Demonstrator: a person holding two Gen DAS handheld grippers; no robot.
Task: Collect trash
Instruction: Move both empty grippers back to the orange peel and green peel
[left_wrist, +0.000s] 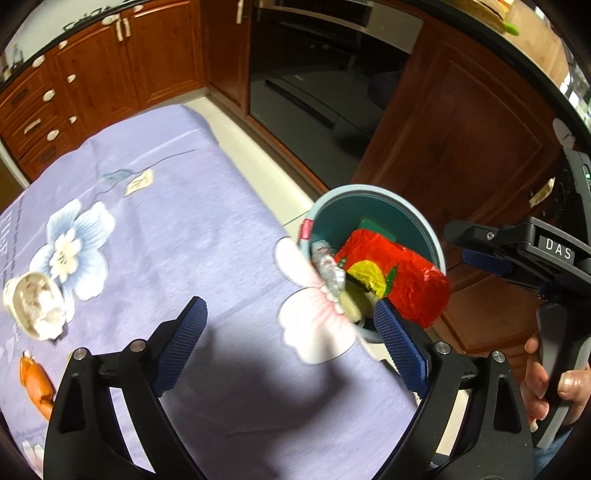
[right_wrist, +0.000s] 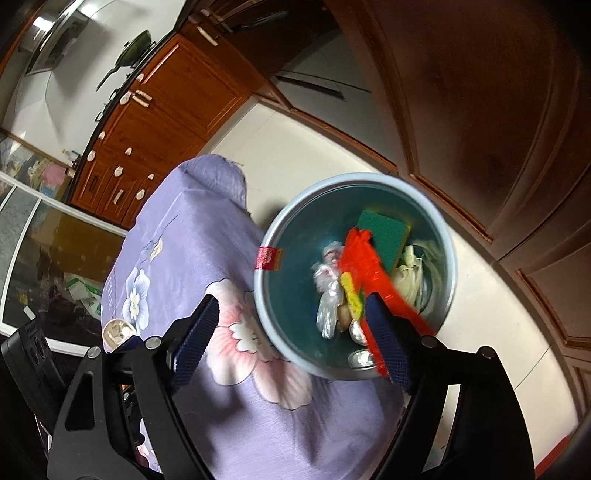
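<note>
Both grippers wide open, nothing held; left gripper (left_wrist: 290, 334) over purple cloth (left_wrist: 155, 206); right gripper (right_wrist: 295, 341) at bin (right_wrist: 448, 258) rim; red wrapper (right_wrist: 364, 258), foil (right_wrist: 327, 291), green sponge (right_wrist: 384, 232) in bin beside table; paper cup (left_wrist: 35, 304) on cloth.

A round blue bin (right_wrist: 448, 236) with a dark teal inside is seen standing on the floor just beside the table edge, a red label stuck on its rim. In it are a red wrapper (left_wrist: 399, 273) with a yellow patch, crumpled foil (left_wrist: 328, 269), a green sponge (right_wrist: 384, 229) and pale scraps. A paper cup (left_wrist: 35, 306) holding crumpled tissue is left lying tilted on the table, well apart from the bin.
</note>
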